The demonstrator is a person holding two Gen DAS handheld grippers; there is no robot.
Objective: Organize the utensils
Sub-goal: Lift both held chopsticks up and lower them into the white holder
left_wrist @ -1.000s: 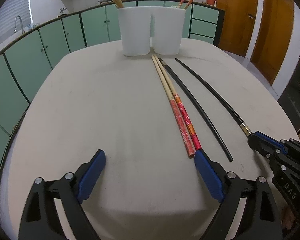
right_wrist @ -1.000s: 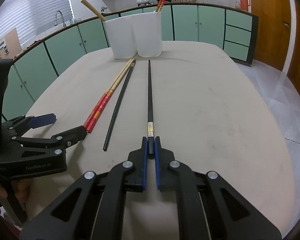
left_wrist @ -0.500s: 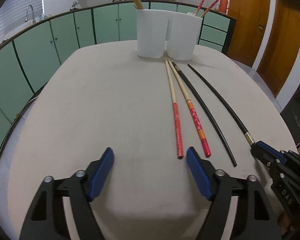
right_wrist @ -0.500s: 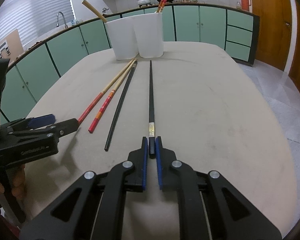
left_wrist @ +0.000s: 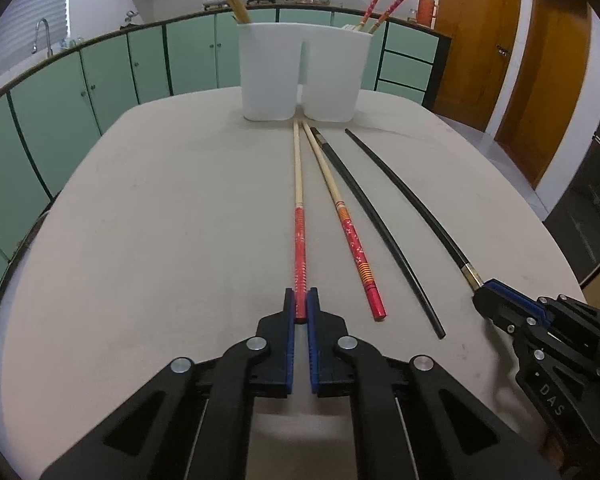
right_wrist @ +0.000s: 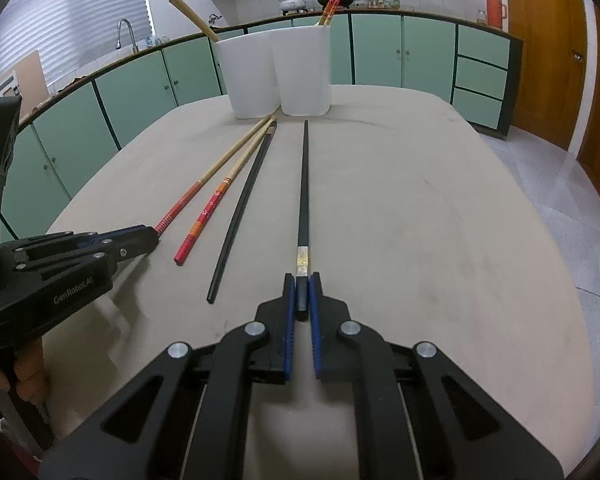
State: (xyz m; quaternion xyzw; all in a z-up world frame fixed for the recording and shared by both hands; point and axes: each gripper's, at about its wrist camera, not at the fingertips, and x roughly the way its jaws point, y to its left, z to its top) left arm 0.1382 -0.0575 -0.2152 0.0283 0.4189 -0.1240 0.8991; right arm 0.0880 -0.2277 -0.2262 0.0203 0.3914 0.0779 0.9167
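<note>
Both tools (left_wrist: 301, 307) (right_wrist: 302, 291) clamped on chopsticks (left_wrist: 299, 216) (right_wrist: 303, 184)

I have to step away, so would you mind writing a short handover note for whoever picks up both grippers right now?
Left gripper: jaws have just closed on the near end of the left red-handled chopstick, which lies on the table.
Right gripper: shut on the gold-banded black chopstick, also lying flat.
Loose on the table: second red-handled chopstick, plain black chopstick.
Done: some chopsticks already stand in the white double holder.
Left: lift both gripped chopsticks into the holder, then the two loose ones.
</note>
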